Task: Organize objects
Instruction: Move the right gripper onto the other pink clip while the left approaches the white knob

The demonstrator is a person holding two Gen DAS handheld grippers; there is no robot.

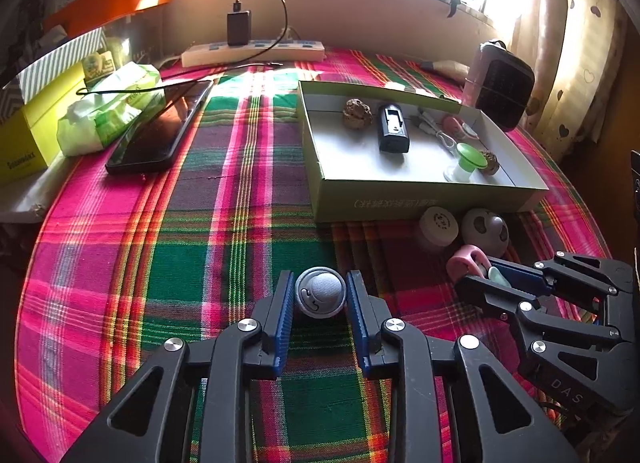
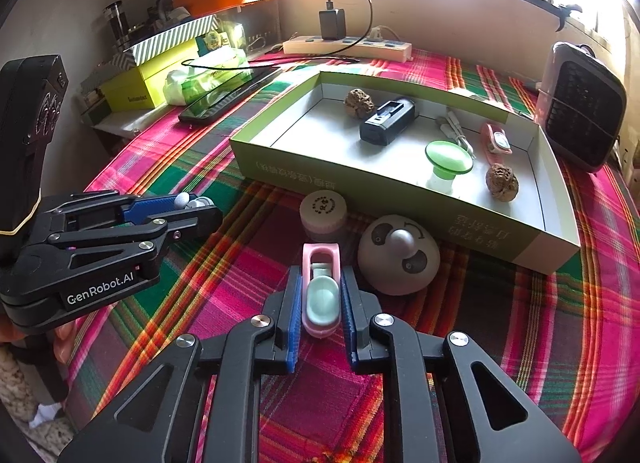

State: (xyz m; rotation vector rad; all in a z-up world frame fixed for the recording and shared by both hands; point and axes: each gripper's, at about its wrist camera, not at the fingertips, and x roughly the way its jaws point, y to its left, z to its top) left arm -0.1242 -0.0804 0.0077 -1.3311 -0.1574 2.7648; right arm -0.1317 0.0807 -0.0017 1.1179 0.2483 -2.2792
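My left gripper (image 1: 320,295) is shut on a small grey round gadget (image 1: 320,292) just above the plaid cloth; it also shows at the left of the right wrist view (image 2: 192,203). My right gripper (image 2: 321,295) is shut on a pink clip with a mint pad (image 2: 321,291); it also shows in the left wrist view (image 1: 480,275). The open green-and-white box (image 1: 400,195) (image 2: 280,167) holds two walnuts (image 2: 502,183), a black device (image 2: 386,121), a green suction cup (image 2: 448,161), a cable and a pink clip.
A round white panda-faced gadget (image 2: 398,261) and a small round jar (image 2: 323,209) lie in front of the box. A phone (image 1: 160,131), tissue pack (image 1: 112,111), yellow box, power strip (image 1: 252,51) and small heater (image 2: 580,103) ring the table.
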